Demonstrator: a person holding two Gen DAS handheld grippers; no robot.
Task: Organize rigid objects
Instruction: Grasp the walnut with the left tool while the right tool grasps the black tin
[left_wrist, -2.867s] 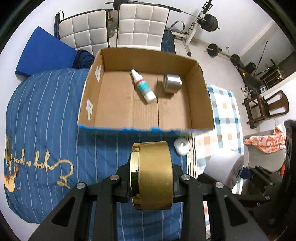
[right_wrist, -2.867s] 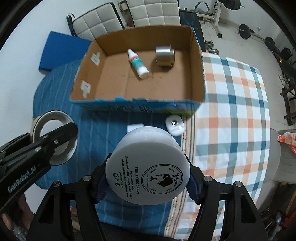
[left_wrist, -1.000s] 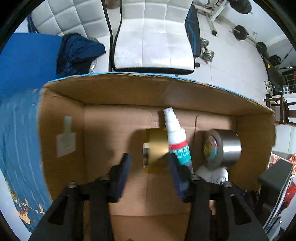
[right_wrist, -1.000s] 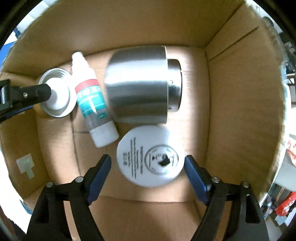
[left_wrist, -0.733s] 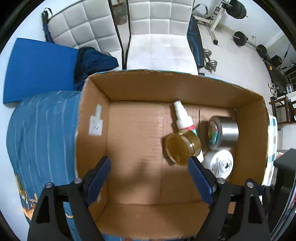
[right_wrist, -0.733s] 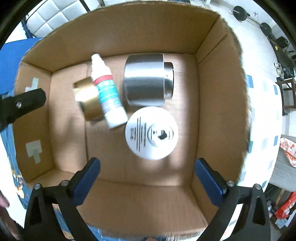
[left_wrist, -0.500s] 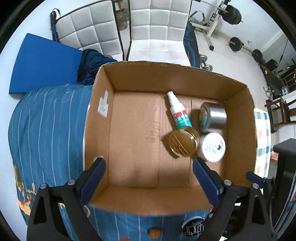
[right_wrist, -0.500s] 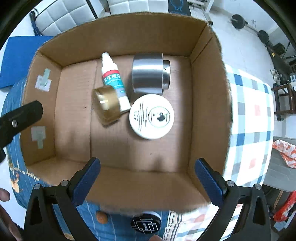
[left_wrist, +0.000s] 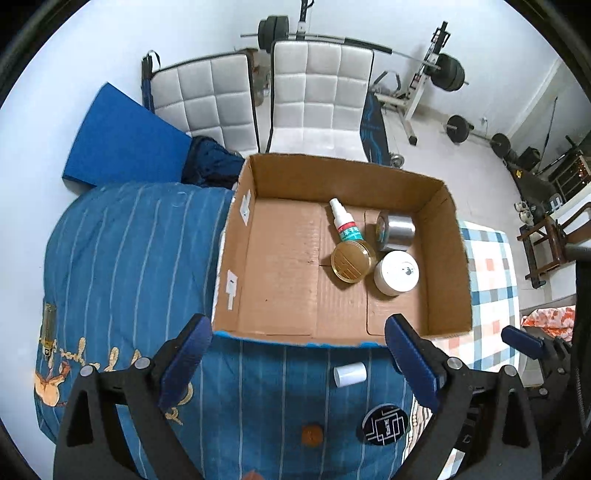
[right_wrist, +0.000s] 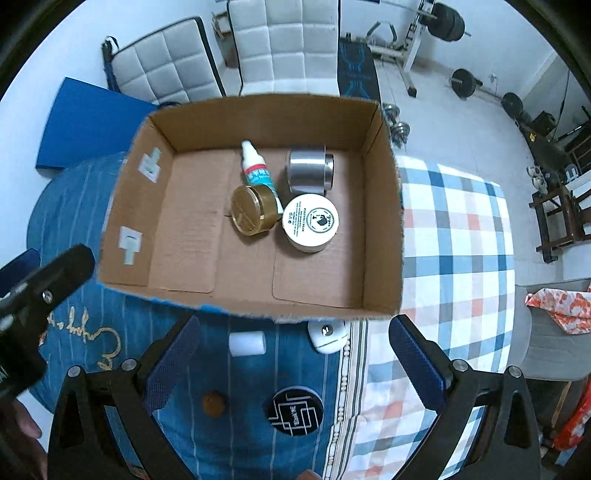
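Inside the cardboard box (right_wrist: 380, 206), a gold tin (right_wrist: 255, 208) touches a white jar (right_wrist: 310, 221); both grippers' fingers (left_wrist: 410, 360) released.

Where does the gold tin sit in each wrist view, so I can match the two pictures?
Left wrist: gold tin lies inside the cardboard box, right of centre, left of the white cream jar.
Right wrist: gold tin lies mid-box, tilted, left of the jar.
Shared landmark: the spray bottle, whose base meets the tin in both views.
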